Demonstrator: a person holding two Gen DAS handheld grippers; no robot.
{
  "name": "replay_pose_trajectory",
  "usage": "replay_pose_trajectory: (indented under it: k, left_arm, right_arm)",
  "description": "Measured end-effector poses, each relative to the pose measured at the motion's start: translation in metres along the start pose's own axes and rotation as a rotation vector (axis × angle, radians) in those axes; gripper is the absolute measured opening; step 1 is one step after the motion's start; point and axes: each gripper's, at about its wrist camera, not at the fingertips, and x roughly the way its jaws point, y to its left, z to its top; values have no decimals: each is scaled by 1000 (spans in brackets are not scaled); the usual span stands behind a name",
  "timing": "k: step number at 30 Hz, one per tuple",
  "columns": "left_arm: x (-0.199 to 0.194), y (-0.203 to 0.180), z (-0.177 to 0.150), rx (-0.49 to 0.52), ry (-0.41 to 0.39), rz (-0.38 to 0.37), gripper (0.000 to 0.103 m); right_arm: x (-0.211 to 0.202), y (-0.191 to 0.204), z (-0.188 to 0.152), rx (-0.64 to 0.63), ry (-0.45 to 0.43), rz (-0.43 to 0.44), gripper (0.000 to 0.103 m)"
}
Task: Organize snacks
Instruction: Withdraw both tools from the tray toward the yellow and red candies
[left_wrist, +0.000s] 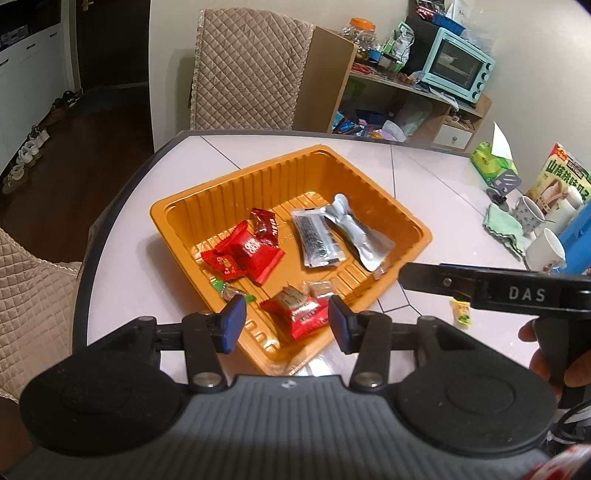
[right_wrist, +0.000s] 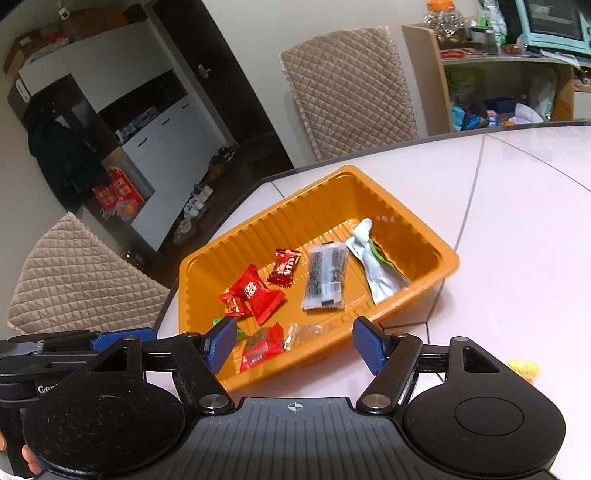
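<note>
An orange ribbed tray (left_wrist: 240, 175) (right_wrist: 266, 214) sits on the pale table and holds several snacks. In it are bright red packets (left_wrist: 251, 251), a dark red one (left_wrist: 266, 225), a clear pack of black bits (left_wrist: 317, 236), a crumpled silver pouch (left_wrist: 354, 229) and a green candy (left_wrist: 225, 288). My left gripper (left_wrist: 287, 325) hangs open above the tray's near corner, over a red packet (left_wrist: 299, 312) that its pads do not touch. My right gripper (right_wrist: 295, 343) is open and empty at the same corner. A yellow candy (left_wrist: 461, 312) (right_wrist: 524, 369) lies on the table right of the tray.
At the table's right edge stand two mugs (left_wrist: 543, 247), a green cloth (left_wrist: 502, 225), a tissue pack (left_wrist: 491, 162) and a snack box (left_wrist: 557, 184). Quilted chairs (left_wrist: 247, 70) stand behind and to the left. A cluttered shelf with a blue oven (left_wrist: 458, 70) is at the back.
</note>
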Motion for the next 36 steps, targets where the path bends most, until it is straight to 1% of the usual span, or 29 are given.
replay_pose_trajectory:
  k: [4, 10, 12, 14, 24, 36]
  left_arm:
    - [-11, -9, -6, 8, -7, -2, 49]
    - [-25, -25, -19, 20, -2, -18, 50]
    - [-30, -30, -24, 26, -4, -18, 53]
    - [-35, -37, -29, 34, -4, -18, 54]
    - [-58, -59, -59, 64, 8, -39, 55]
    - [-71, -86, -90, 112, 41, -73, 55]
  right_arm:
    - [-22, -1, -11, 14, -19, -8, 75]
    - [-53, 0, -27, 24, -39, -20, 77]
    - [-63, 0, -33, 22, -48, -29, 77]
    - [-74, 0, -41, 23, -54, -35, 77]
    - [-119, -5, -77, 51, -65, -61, 77]
    - [-159, -17, -116, 84, -58, -112, 77]
